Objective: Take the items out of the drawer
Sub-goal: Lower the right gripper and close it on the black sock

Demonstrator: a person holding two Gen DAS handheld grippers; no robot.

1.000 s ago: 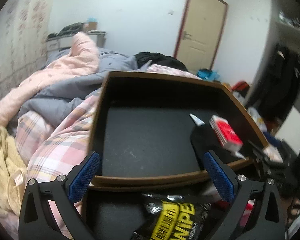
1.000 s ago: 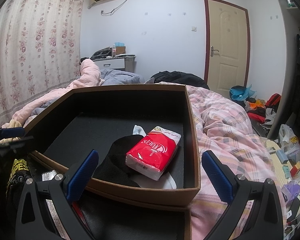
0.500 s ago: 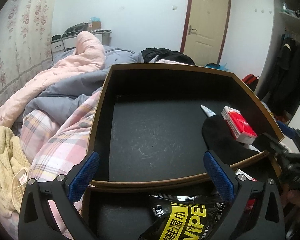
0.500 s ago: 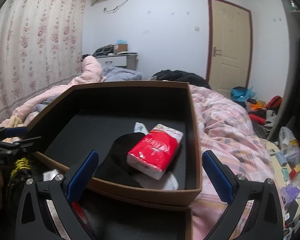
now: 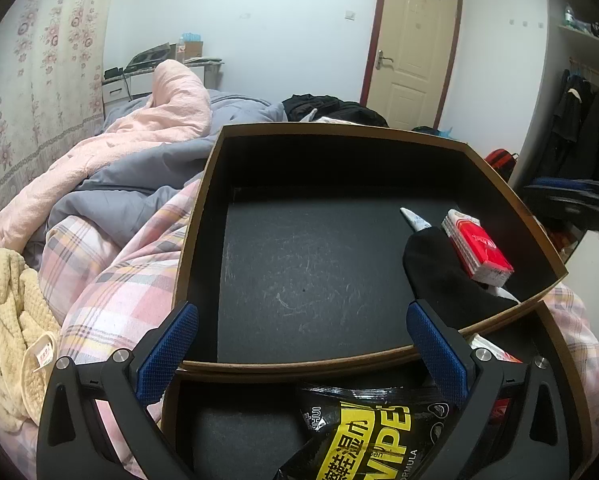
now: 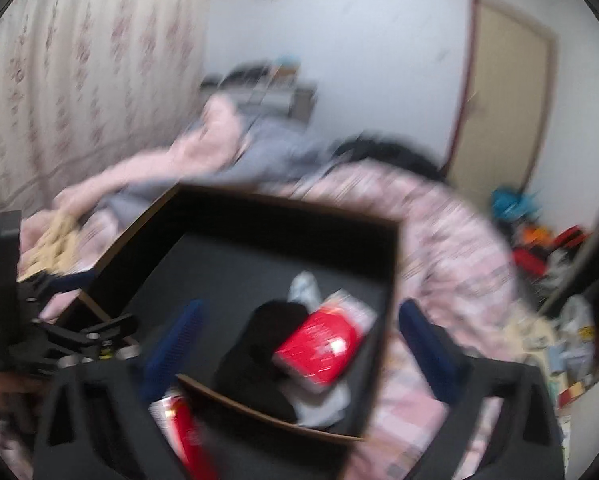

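Drawer (image 5: 339,272): pulled out on the bed for reach.
Tissue pack (image 6: 319,346): ahead between right gripper (image 6: 299,336) fingers, closing, untouched.
Left gripper (image 5: 301,344): fingers released, empty.

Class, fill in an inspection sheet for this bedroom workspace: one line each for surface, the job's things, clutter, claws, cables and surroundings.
Surface: pink plaid quilt on a bed, bearing the drawer.
Job's things: brown-rimmed drawer with black lining, pulled out; red-and-white tissue pack resting on a black sock at its right side; black-and-yellow wipes packet in the compartment below.
Clutter: cream knitted cloth; pink blanket.
Claws: left claw open, empty; right claw closing, nothing pressed between its pads, view blurred.
Cables: nothing seen.
Surroundings: beige door, floral curtain.
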